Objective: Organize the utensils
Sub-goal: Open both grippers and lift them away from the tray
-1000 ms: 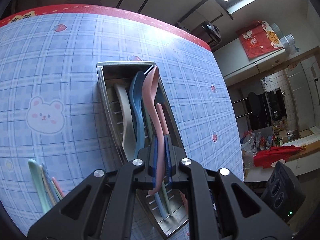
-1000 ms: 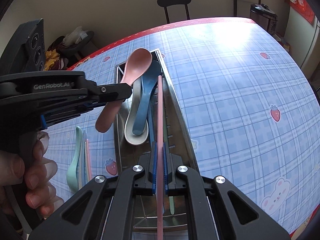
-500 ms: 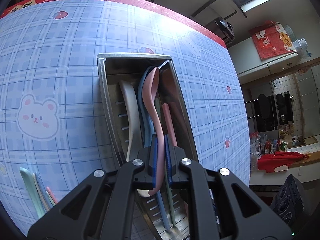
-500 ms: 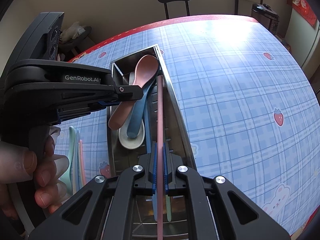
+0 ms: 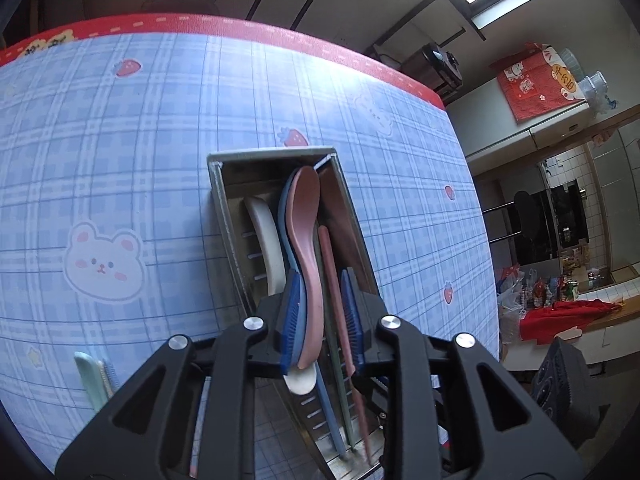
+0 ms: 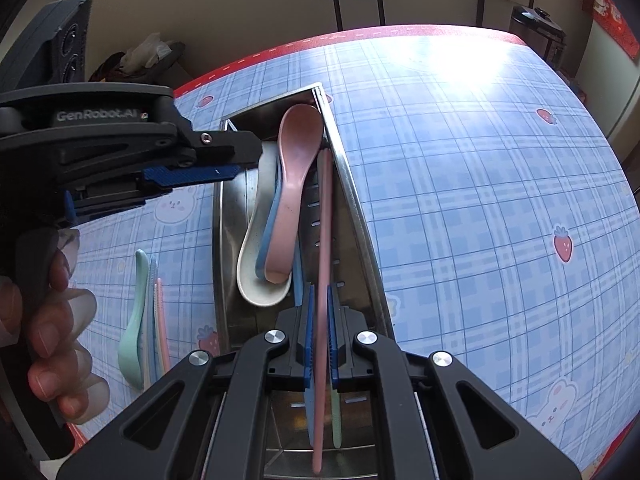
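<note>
On the blue plaid tablecloth [image 6: 460, 184], the steel tray [image 6: 352, 200] holds white [image 6: 256, 240], blue [image 6: 269, 228] and pink spoons [image 6: 294, 184] stacked left of a pink chopstick [image 6: 323, 248]. The left gripper [image 5: 322, 312] stands spread around the pink spoon's handle; the right gripper [image 6: 319, 336] pinches the chopstick.

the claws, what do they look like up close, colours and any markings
Both claws, left and right, are matte black plastic with triangular cut-outs, silver screw heads and ribbed blue pads lining the fingers. The left claw's side carries white "GenRobot.AI" lettering. A bare hand grips its black handle; no sleeve shows.
</note>
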`<action>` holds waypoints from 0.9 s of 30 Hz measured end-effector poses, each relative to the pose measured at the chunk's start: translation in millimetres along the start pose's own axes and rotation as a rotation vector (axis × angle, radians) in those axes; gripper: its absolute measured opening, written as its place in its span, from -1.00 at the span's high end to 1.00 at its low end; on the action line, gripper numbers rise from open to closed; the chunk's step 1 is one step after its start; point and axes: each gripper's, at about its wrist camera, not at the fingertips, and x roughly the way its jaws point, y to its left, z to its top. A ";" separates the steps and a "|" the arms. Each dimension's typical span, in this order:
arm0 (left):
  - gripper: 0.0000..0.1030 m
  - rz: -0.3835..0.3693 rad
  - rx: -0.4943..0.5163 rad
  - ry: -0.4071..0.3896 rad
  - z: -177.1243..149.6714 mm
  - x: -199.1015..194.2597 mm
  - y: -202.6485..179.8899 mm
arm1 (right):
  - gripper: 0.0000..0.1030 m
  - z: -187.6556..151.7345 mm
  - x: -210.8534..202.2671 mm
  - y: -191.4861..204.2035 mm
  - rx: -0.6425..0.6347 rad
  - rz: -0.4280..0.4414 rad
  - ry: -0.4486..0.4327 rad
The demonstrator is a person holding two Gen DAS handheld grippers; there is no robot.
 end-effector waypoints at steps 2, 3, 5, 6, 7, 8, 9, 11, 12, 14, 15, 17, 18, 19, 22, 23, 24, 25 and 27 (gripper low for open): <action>0.27 0.015 0.025 -0.041 1.5 -20.0 -0.6 | 0.77 1.9 -8.6 2.3 -0.013 -0.001 -0.015; 0.18 0.028 0.039 -0.065 1.5 -31.1 -0.2 | 0.60 2.4 -13.7 2.6 -0.018 -0.001 -0.025; 0.02 0.059 0.064 -0.109 -0.8 -53.1 2.8 | 0.41 2.1 -23.8 3.7 -0.025 0.000 -0.047; -0.13 0.077 0.077 -0.128 -3.8 -63.7 5.1 | 0.30 1.0 -29.0 3.7 -0.031 -0.006 -0.058; -0.18 0.094 0.090 -0.147 -7.2 -74.0 7.6 | 0.22 -0.3 -33.9 3.4 -0.034 -0.013 -0.068; -0.23 0.121 0.108 -0.163 -11.6 -83.6 10.0 | 0.03 -1.3 -38.2 2.5 -0.033 -0.020 -0.077; -0.53 0.153 0.126 -0.173 -16.8 -91.9 12.7 | -0.13 -3.5 -42.1 1.3 -0.031 -0.022 -0.084; -0.77 0.192 0.156 -0.199 -29.1 -109.5 21.2 | -0.33 -8.1 -48.7 -0.9 -0.030 -0.019 -0.091; -0.78 0.205 0.170 -0.202 -36.0 -116.7 25.1 | -0.49 -11.4 -52.0 -1.9 -0.030 -0.019 -0.093; -0.81 0.240 0.184 -0.194 -51.1 -128.1 34.1 | -0.75 -16.9 -55.7 -3.3 -0.024 -0.007 -0.090; -0.82 0.246 0.186 -0.184 -58.5 -132.9 41.7 | -0.88 -22.4 -57.0 -6.7 -0.017 0.012 -0.083; -0.89 0.253 0.187 -0.165 -75.8 -141.3 52.5 | -0.89 -31.4 -58.6 -9.2 -0.010 0.036 -0.063; -0.89 0.256 0.187 -0.162 -84.3 -146.2 57.4 | -0.89 -35.6 -60.4 -9.2 -0.014 0.030 -0.058; -0.89 0.261 0.188 -0.162 -92.8 -151.1 61.4 | -0.89 -39.6 -61.3 -7.0 -0.023 0.014 -0.056; -0.89 0.291 0.190 -0.183 -117.0 -162.0 68.3 | -0.89 -52.4 -64.6 1.8 -0.067 -0.020 -0.060; -0.89 0.294 0.190 -0.191 -125.0 -164.2 69.5 | -0.89 -56.2 -66.0 4.7 -0.077 -0.022 -0.062; -0.89 0.296 0.192 -0.201 -132.9 -166.5 71.1 | -0.89 -60.2 -67.3 7.5 -0.087 -0.020 -0.067; -0.89 0.294 0.197 -0.210 -141.2 -168.3 72.6 | -0.89 -64.3 -68.5 10.8 -0.097 -0.014 -0.074; -0.89 0.295 0.203 -0.221 -156.8 -168.9 74.5 | -0.89 -71.7 -70.1 18.4 -0.110 0.024 -0.080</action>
